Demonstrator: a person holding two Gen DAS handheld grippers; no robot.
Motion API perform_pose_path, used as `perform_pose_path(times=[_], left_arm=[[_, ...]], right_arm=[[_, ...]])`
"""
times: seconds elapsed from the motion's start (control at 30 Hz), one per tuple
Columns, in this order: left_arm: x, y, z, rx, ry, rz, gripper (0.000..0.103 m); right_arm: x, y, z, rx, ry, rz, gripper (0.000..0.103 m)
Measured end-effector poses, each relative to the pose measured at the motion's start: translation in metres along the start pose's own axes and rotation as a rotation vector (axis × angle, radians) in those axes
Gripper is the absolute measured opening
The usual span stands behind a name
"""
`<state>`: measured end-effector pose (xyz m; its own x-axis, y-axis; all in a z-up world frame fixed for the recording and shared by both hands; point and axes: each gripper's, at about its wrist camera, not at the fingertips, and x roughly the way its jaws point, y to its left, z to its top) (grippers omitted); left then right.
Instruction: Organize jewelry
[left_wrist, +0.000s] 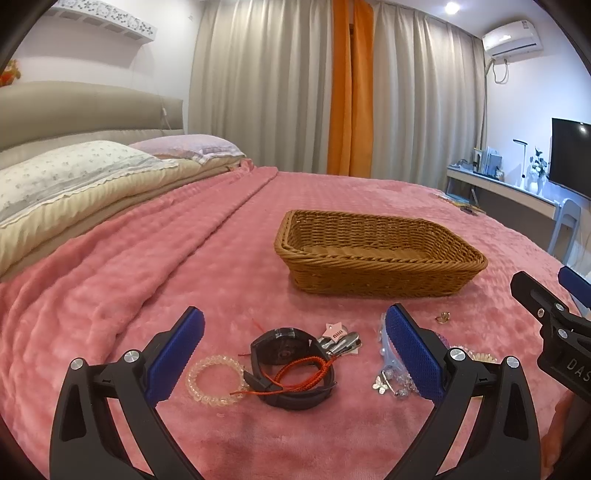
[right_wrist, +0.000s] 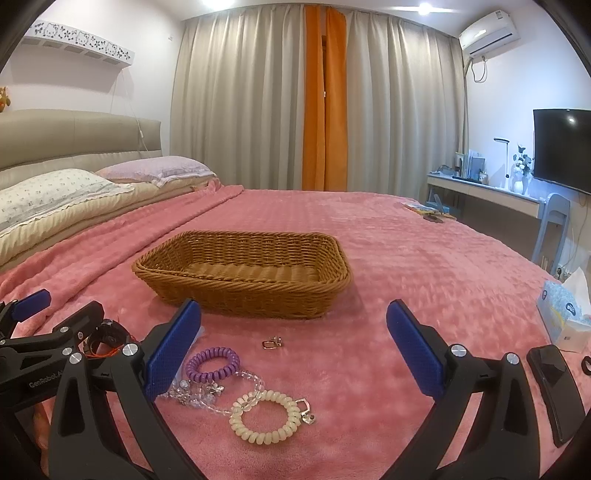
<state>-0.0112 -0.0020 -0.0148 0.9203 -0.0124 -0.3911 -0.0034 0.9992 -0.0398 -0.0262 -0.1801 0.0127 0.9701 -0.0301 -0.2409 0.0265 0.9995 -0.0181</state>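
Note:
A woven wicker basket (left_wrist: 376, 258) sits on the pink blanket, also in the right wrist view (right_wrist: 243, 275); nothing shows in the visible part of its inside. My left gripper (left_wrist: 293, 350) is open just above a black watch (left_wrist: 284, 356) with a red cord (left_wrist: 295, 376), a clear bead bracelet (left_wrist: 214, 380), hair clips (left_wrist: 341, 341) and crystal pieces (left_wrist: 391, 380). My right gripper (right_wrist: 293, 350) is open above a purple coil band (right_wrist: 212, 363), a cream coil band (right_wrist: 266, 415), a clear bead strand (right_wrist: 207, 398) and a small ring (right_wrist: 272, 342).
Pillows (left_wrist: 62, 173) lie at the left head of the bed. A tissue box (right_wrist: 565, 314) and a black phone (right_wrist: 554, 387) lie at the right. A desk with a TV (right_wrist: 561, 147) stands beyond the bed. Curtains hang behind.

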Motion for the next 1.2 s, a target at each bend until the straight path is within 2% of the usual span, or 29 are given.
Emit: perform_pose_path(times=[1.0, 1.1, 1.2], left_arm=[[-0.001, 0.001, 0.003, -0.012, 0.015, -0.013, 0.096], [-0.001, 0.011, 0.008, -0.029, 0.042, -0.032, 0.096], [-0.004, 0.030, 0.020, -0.032, 0.088, -0.011, 0.096]], right_arm=[[0.002, 0.005, -0.001, -0.022, 0.010, -0.005, 0.097], [0.002, 0.004, -0.001, -0.017, 0.010, -0.014, 0.097], [0.005, 0.002, -0.001, -0.022, 0.050, -0.036, 0.097]])
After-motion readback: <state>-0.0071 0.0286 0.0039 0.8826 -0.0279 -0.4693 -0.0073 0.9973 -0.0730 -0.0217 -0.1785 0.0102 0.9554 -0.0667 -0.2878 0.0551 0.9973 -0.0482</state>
